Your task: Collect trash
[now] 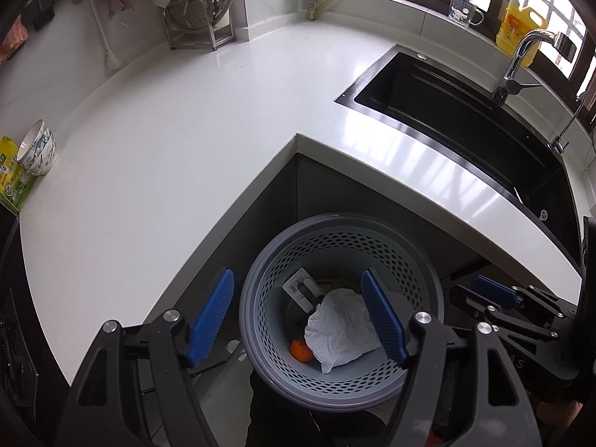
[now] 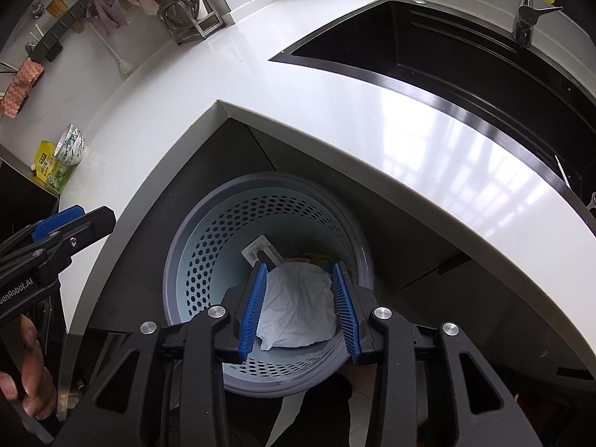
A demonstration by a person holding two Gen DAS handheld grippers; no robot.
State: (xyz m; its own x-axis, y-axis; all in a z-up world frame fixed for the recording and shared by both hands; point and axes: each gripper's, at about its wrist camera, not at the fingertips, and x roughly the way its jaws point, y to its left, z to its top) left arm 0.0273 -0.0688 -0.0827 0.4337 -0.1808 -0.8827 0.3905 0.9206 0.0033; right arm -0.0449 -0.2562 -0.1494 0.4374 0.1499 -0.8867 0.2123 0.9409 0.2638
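A grey perforated trash basket [image 1: 417, 260] stands on the floor in the corner below the white counter. It holds a crumpled white tissue [image 1: 339, 329], a barcoded white package [image 1: 298, 287] and an orange piece [image 1: 301, 350]. My left gripper [image 1: 298, 298] is open and empty above the basket. My right gripper [image 2: 300, 290] is open and empty right over the tissue [image 2: 298, 309] in the basket [image 2: 193, 246]; it also shows in the left wrist view [image 1: 495, 296]. The left gripper [image 2: 63, 223] shows at the left of the right wrist view.
The white L-shaped counter [image 1: 167, 149] wraps around the basket. A black sink [image 1: 465, 123] with a faucet [image 1: 521, 63] is at right. A bowl [image 1: 37, 149] and a yellow-green packet [image 1: 9, 175] sit at far left. A dish rack [image 1: 201, 18] stands at the back.
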